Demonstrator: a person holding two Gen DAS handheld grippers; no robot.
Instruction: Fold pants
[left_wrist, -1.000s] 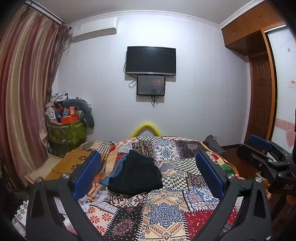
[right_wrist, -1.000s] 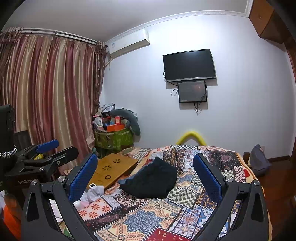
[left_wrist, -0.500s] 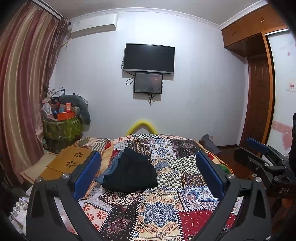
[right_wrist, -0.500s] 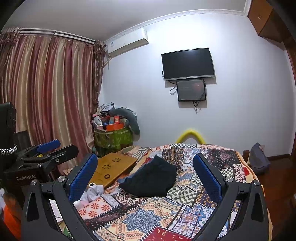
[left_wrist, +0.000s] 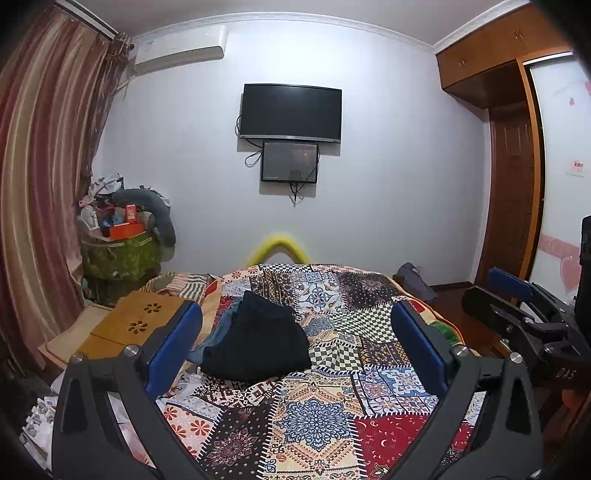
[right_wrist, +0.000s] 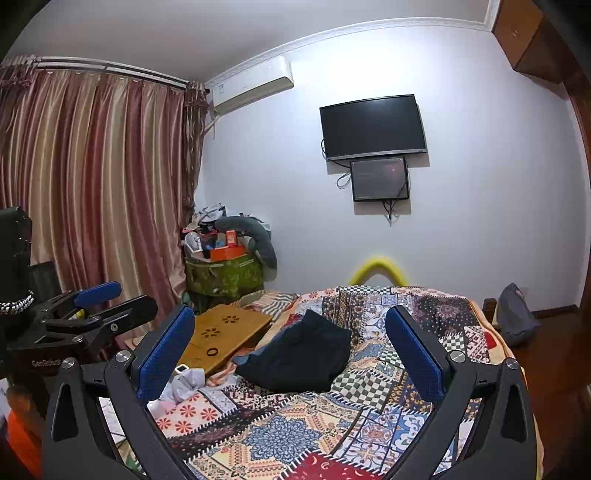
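Note:
Dark folded pants (left_wrist: 258, 341) lie on the patchwork quilt of the bed (left_wrist: 332, 417), left of its middle, with a bit of blue cloth under their left edge. They also show in the right wrist view (right_wrist: 301, 356). My left gripper (left_wrist: 295, 339) is open and empty, held well above the bed, short of the pants. My right gripper (right_wrist: 290, 343) is open and empty, also short of the pants. Each gripper shows at the edge of the other's view: the right (left_wrist: 517, 314), the left (right_wrist: 92, 306).
A wooden lap desk (right_wrist: 225, 332) lies left of the bed. A green basket (right_wrist: 221, 273) piled with things stands by the curtain. A TV (left_wrist: 291, 110) hangs on the far wall. A grey bag (right_wrist: 515, 314) sits on the floor at right.
Both views have shifted slightly; the left gripper has drifted a little right and back. The pants lie as before and both grippers stay open.

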